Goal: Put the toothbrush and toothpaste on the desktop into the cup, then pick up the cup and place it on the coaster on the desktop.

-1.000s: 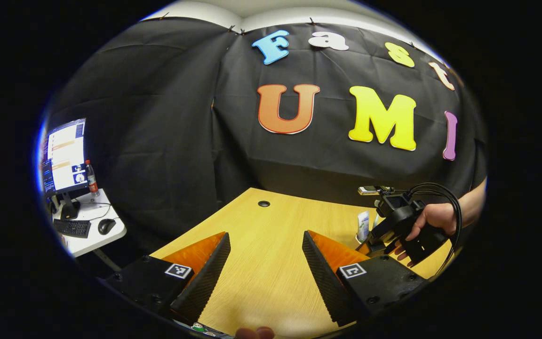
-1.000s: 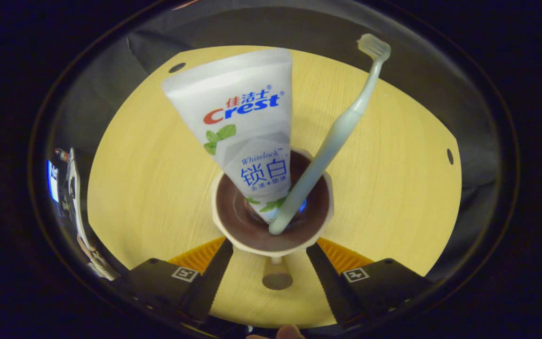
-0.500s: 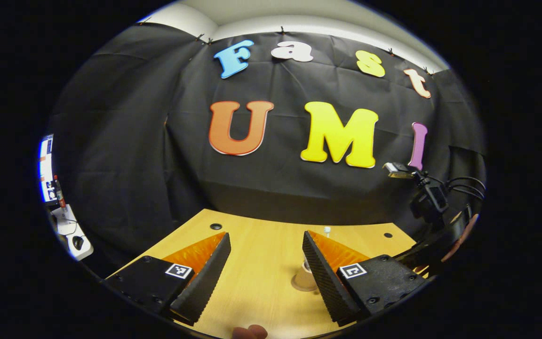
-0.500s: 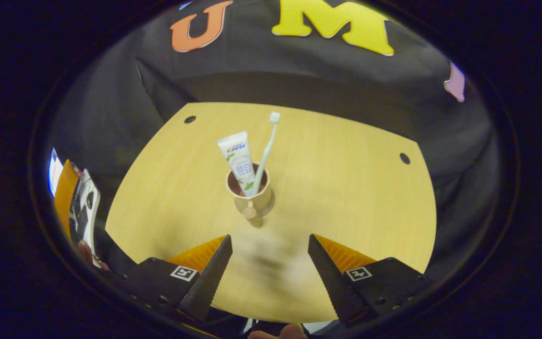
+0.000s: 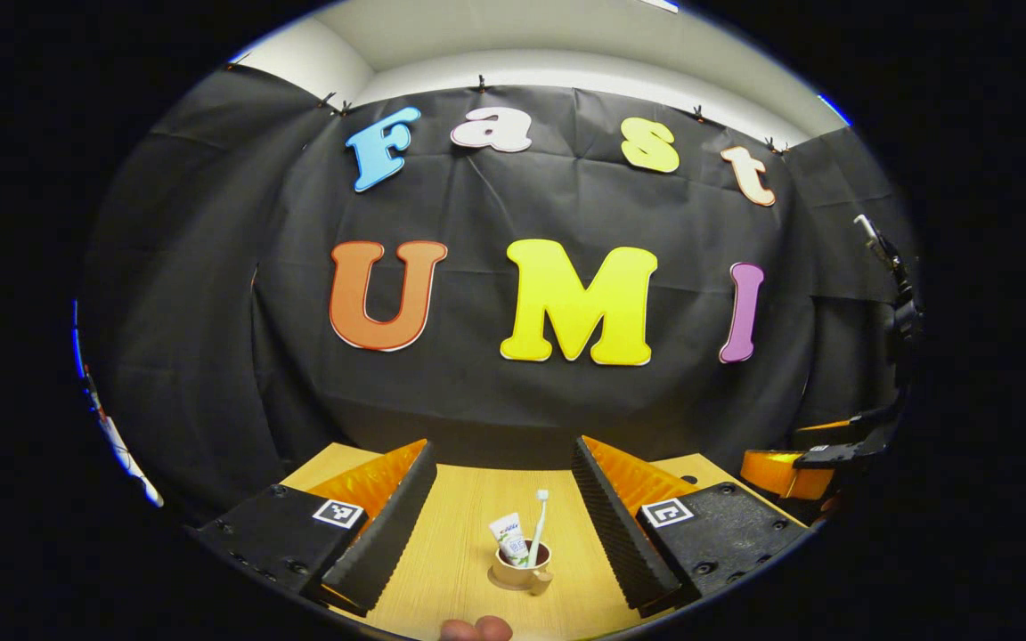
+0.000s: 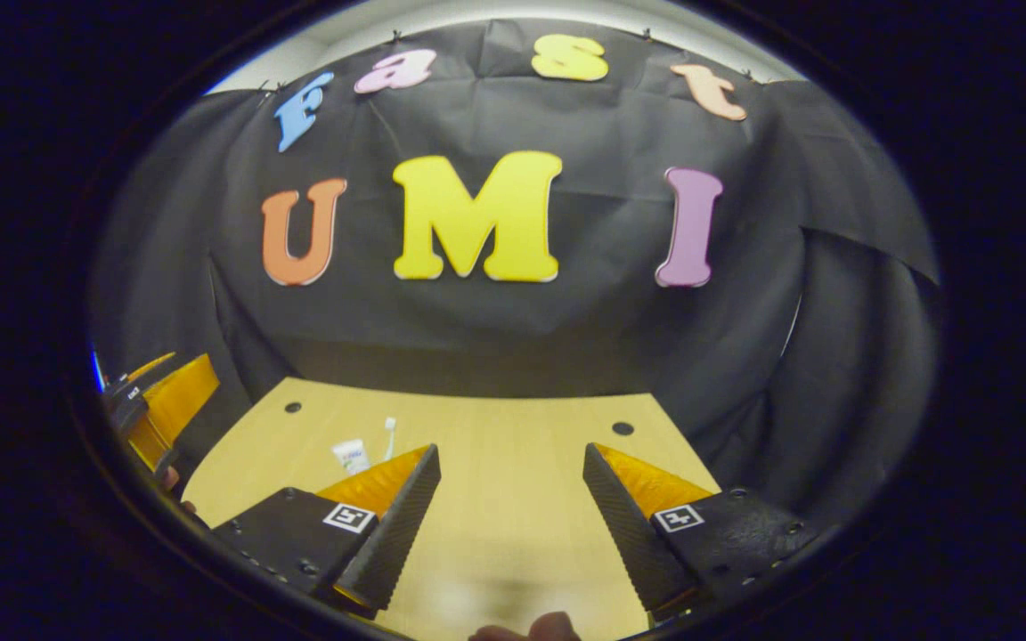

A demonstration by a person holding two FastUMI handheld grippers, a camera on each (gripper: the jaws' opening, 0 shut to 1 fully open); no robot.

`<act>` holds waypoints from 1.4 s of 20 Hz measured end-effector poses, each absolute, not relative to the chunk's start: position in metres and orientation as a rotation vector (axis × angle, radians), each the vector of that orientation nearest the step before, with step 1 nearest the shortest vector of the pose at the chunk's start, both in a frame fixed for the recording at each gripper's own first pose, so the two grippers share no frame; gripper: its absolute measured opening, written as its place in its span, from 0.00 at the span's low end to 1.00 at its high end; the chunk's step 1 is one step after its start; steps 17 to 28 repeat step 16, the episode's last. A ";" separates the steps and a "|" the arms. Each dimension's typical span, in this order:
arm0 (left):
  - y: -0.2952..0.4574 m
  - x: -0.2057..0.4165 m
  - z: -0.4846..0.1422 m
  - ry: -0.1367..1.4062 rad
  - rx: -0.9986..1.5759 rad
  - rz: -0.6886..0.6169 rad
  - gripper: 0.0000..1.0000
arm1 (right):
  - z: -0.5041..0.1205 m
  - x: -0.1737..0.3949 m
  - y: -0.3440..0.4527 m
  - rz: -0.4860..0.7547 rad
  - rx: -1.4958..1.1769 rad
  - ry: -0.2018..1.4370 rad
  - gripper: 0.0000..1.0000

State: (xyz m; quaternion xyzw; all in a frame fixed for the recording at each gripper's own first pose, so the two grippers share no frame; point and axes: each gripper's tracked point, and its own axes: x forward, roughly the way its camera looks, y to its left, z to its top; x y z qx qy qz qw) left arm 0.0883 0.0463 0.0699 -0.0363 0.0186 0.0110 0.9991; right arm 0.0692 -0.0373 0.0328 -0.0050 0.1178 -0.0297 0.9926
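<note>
tan cup (image 5: 522, 565), white toothpaste (image 5: 509, 534), pale green toothbrush (image 5: 538, 525), yellow wood-grain desktop (image 6: 522, 472).

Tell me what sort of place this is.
Probably a recording booth, not a home: black cloth hangs as the wall behind a bare wooden desk, where a cup holds a toothbrush and toothpaste.

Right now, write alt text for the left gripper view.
A cup holding a toothpaste tube and a toothbrush stands on a wooden desk, framed between the open left gripper. Behind hangs black cloth.
</note>
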 end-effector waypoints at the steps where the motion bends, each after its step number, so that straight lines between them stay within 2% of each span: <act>1: 0.044 0.088 0.076 0.029 -0.062 0.021 1.00 | 0.042 0.068 -0.039 -0.071 -0.008 0.181 0.98; 3: 0.039 0.088 0.091 -0.001 -0.048 0.020 0.97 | 0.052 0.068 -0.036 -0.078 -0.014 0.096 0.97; 4: 0.036 0.087 0.095 -0.008 -0.044 0.018 1.00 | 0.056 0.066 -0.034 -0.075 -0.019 0.063 0.96; 5: 0.034 0.087 0.096 -0.011 -0.041 0.020 0.97 | 0.058 0.064 -0.034 -0.073 -0.026 0.037 0.98; 8: 0.031 0.082 0.098 -0.012 -0.042 0.032 0.97 | 0.066 0.059 -0.032 -0.062 -0.033 -0.004 0.97; 16: 0.034 0.079 0.100 -0.015 -0.036 0.080 0.97 | 0.067 0.058 -0.027 -0.024 -0.029 -0.020 0.98; 28: 0.034 0.079 0.100 -0.015 -0.036 0.080 0.97 | 0.067 0.058 -0.027 -0.024 -0.029 -0.020 0.98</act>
